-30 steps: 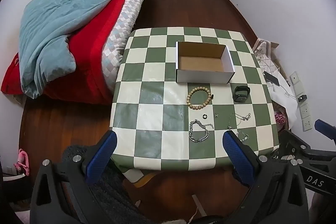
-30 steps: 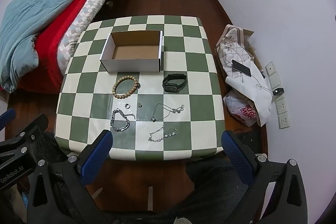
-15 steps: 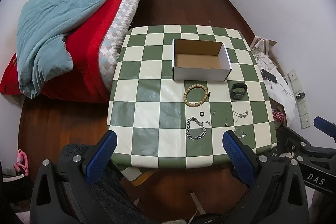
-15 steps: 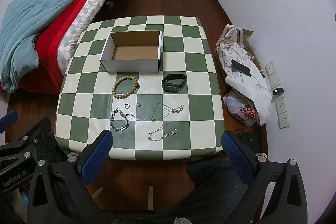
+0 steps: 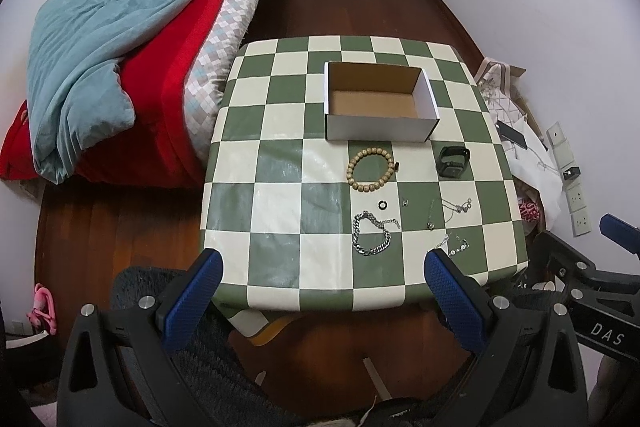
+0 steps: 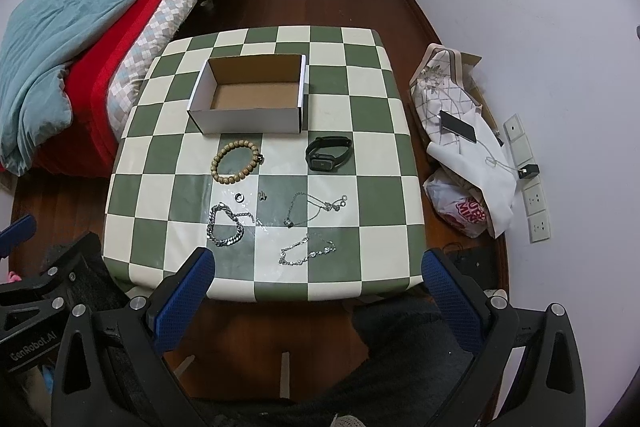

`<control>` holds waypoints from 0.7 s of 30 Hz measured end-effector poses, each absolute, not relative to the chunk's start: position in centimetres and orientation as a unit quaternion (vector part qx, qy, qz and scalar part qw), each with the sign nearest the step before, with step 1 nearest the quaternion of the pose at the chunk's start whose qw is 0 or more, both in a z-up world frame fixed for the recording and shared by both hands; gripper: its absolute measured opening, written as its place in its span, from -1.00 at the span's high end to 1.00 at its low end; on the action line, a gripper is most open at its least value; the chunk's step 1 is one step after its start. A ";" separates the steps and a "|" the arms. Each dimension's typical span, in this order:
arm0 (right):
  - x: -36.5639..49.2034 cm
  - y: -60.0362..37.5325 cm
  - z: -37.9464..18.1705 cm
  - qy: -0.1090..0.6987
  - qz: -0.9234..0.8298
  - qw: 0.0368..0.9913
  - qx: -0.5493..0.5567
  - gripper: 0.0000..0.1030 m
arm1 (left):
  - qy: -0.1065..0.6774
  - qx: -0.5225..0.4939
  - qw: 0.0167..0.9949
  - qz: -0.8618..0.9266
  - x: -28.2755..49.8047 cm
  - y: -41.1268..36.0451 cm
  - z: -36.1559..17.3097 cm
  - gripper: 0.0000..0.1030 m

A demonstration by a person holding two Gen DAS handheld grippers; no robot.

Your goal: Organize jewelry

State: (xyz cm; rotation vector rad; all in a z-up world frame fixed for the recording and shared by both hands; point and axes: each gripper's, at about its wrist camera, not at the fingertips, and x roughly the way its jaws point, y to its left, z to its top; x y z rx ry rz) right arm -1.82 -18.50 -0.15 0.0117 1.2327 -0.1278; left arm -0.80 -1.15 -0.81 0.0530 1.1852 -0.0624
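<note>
Left wrist view. The left gripper hangs at the bottom of the frame above the near edge of the checkered table, its two blue fingers spread wide with nothing between them. One open cardboard box sits in the upper centre of the table, its long axis running left to right across the frame and its opening facing up; it holds nothing. Below it lie one bead bracelet, one black watch to the right, one small ring, one thick chain bracelet, one thin necklace and one thin chain beside the right fingertip. The left half of the table is bare. The bed abuts the table's left edge.

Right wrist view. The right gripper hangs at the bottom centre, fingers wide apart and holding nothing. The box lies upper centre, long axis again left to right. Six pieces lie below it: bead bracelet, watch, ring, chain bracelet, necklace, thin chain. A tiny item beside the ring is too small to identify. The table's right third is bare; bags sit on the floor at its right.
</note>
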 end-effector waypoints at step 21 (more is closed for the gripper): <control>-1.9 -18.5 -0.8 0.582 -0.060 0.811 0.005 -1.00 | 0.566 0.030 0.823 -0.031 -0.9 -0.9 -1.3 -0.99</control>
